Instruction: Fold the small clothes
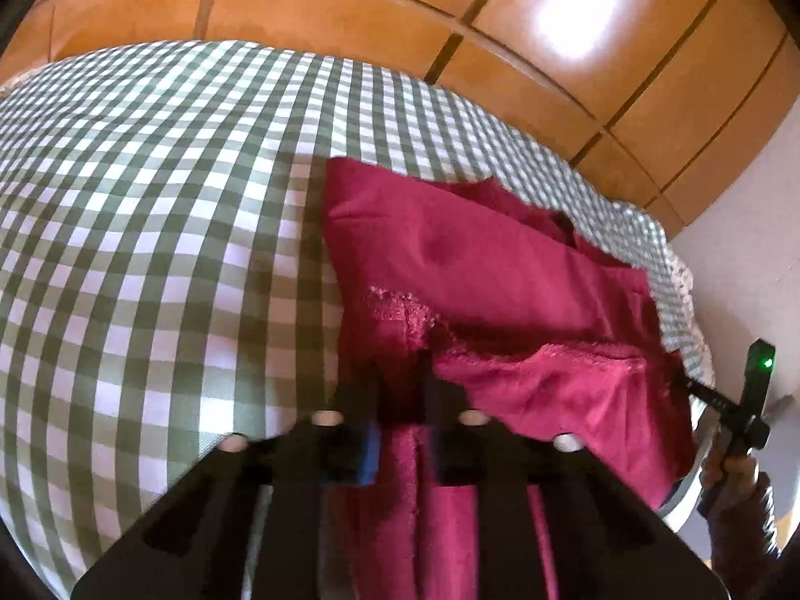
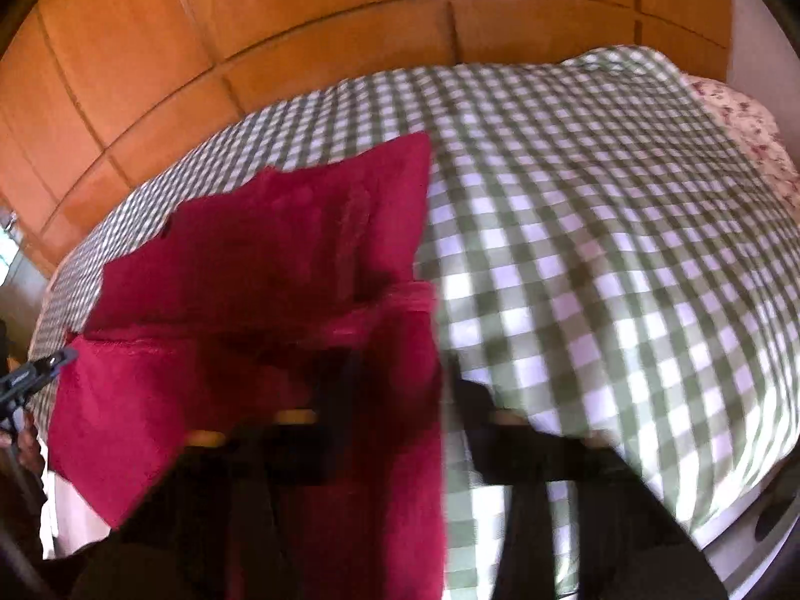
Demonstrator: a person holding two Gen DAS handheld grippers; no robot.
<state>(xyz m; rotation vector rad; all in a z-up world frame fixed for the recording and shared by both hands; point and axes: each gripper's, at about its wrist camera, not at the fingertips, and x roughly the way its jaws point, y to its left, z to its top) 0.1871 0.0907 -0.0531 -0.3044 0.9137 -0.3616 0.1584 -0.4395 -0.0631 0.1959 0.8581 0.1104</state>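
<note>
While gripped at both sides, crimson garment (image 1: 480, 260) over checked bedspread (image 1: 150, 230).

One red fleece garment (image 1: 500, 270) is seen, lying partly folded on the bed. One green-and-white checked bedcover (image 1: 150, 230) is spread over that bed, and one floral-printed cloth (image 2: 750, 120) shows at its far corner in the right wrist view. Two hand-held grippers are counted: the left hand-held gripper (image 1: 397, 375), with two dark fingers, and the right hand-held gripper (image 2: 400, 380), also with two. One bank of wooden wardrobe panels (image 1: 350, 15) is counted behind the bed. One green indicator light (image 1: 766, 363) is lit on the right device as seen from the left wrist view.
</note>
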